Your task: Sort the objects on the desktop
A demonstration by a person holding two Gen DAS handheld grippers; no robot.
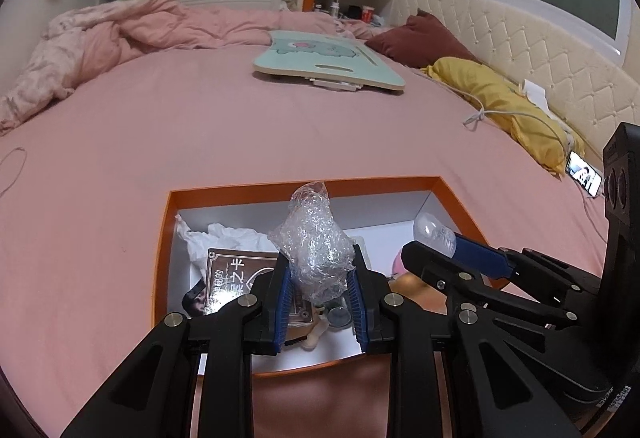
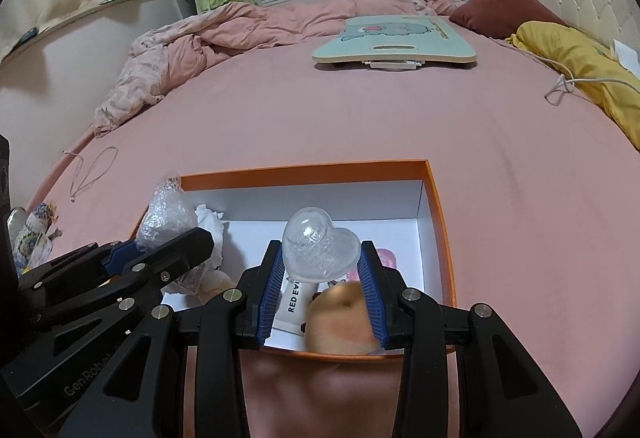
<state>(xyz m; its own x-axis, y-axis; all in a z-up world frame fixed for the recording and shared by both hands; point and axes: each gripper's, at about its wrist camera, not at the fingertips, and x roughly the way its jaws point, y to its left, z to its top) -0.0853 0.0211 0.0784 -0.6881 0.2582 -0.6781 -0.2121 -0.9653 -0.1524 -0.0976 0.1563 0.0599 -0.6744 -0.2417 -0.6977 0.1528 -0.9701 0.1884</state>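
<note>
Pink bed, orange box, my left claw clamped bubble wrap, my right claw gripped clear heart.

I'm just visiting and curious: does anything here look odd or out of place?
Mainly the setting: the orange box sits on a pink bed, not a desk. A loose string lies on the sheet left of it. Nothing looks spilled or broken; both grippers hold items above the box.
</note>
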